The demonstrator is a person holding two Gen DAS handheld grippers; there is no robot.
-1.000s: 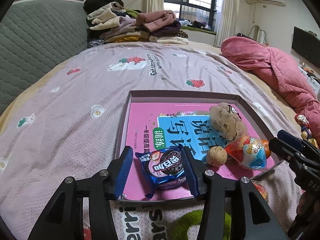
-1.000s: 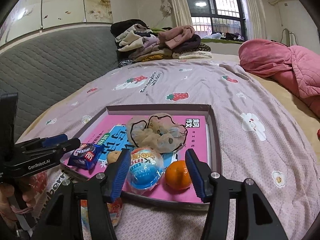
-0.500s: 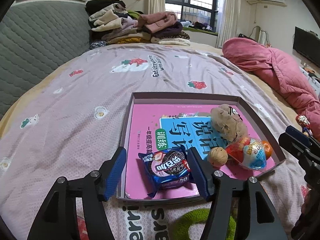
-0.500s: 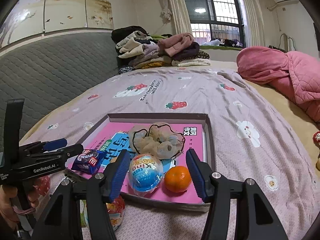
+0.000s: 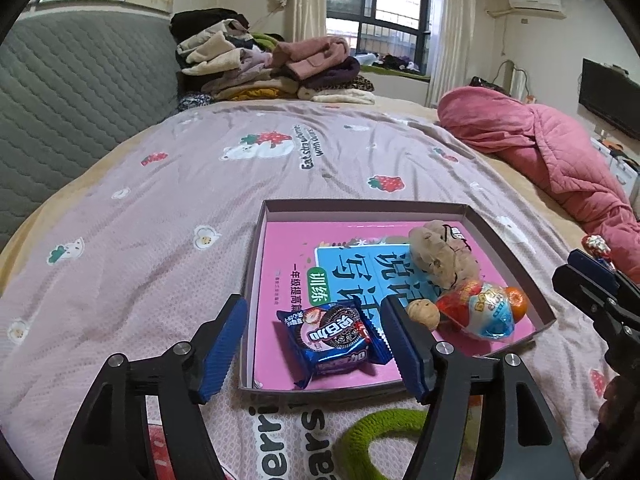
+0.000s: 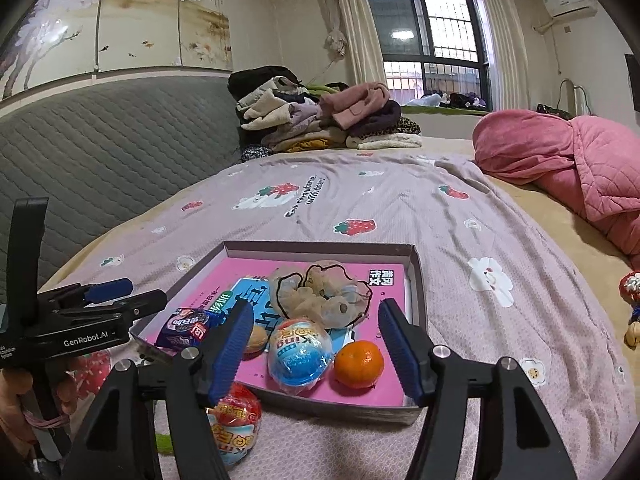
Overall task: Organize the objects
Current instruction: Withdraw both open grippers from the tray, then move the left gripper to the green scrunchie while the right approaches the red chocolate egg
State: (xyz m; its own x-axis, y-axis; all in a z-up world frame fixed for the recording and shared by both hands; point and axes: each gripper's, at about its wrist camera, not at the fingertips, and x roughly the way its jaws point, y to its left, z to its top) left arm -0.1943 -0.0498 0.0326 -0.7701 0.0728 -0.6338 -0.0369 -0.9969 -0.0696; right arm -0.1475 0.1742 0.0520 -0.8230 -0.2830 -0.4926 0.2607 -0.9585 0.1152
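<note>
Two hand-held grippers over a bed, both with jaws opening.

- Left hand-held gripper: released. A blue biscuit packet lies between its blue pads, touched by neither, at the near end of a shallow box.
- Right hand-held gripper: released. A foil-wrapped toy egg and an orange lie between its pads, inside the box, clear of both.
- Box contents: pink book lining the bottom; beige scrunchie beyond the egg; walnut just right of the left hand-held gripper's right pad.
- Outside the box, on the bed: second toy egg beneath the right hand-held gripper's left pad; green ring below the left hand-held gripper.
</note>
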